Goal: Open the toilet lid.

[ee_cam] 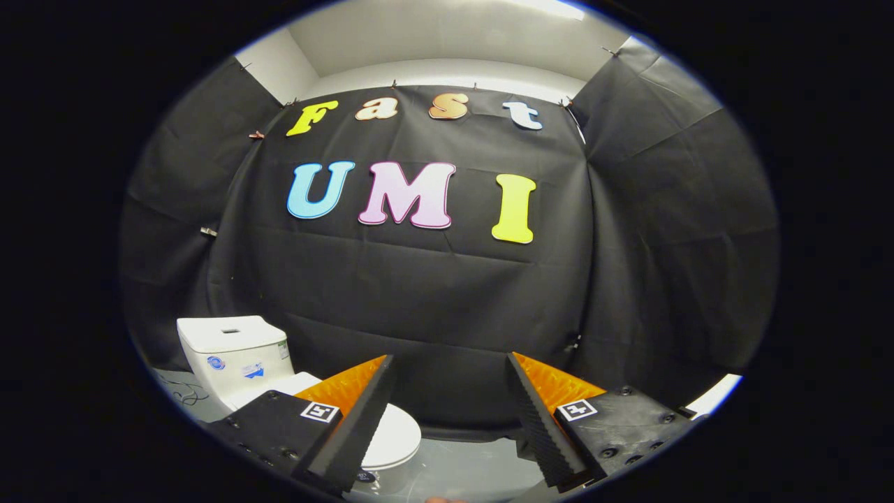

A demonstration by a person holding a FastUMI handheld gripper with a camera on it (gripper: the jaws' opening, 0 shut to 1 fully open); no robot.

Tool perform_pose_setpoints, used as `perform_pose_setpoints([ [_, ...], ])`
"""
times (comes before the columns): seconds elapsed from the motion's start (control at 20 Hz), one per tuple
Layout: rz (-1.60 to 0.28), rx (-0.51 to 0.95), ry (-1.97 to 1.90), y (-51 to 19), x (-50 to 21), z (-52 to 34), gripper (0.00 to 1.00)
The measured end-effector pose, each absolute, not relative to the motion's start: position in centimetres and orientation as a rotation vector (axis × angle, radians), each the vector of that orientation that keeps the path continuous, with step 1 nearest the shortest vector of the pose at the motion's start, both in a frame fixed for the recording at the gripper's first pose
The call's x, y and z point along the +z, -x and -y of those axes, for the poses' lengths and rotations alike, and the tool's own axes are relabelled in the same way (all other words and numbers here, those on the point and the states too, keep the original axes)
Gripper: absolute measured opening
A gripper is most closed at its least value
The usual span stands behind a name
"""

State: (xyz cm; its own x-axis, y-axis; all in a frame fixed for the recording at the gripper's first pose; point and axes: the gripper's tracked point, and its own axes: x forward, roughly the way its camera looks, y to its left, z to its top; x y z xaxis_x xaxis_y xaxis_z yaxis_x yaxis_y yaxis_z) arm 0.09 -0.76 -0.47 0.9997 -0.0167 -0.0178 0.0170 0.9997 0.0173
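Below, one small white ceramic toilet (241, 363) stands on the pale grey floor (461, 464) at the near left, its boxy tank (234, 349) behind and its one rounded white lid (394, 436) lying flat and closed over the bowl. One claw (450, 409), with two black ribbed fingers (541, 426) backed in orange, is spread wide and grips nothing; the lid shows partly behind the left finger.

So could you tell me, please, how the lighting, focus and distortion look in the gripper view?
Gripper view: strong fisheye bending, the wall's cloth seams bowing outward; light comes from above, leaving the floor dim. The toilet and its closed lid are sharp and free of glare. The open gripper is in focus too, holding nothing.
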Motion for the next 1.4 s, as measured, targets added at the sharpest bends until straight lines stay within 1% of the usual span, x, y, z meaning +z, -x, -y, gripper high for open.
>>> perform_pose_setpoints([
  [0.85,-0.003,-0.018,-0.018,-0.02,-0.05,0.90,0.97],
  [1.4,-0.005,0.008,-0.036,0.09,0.00,0.29,0.97],
])
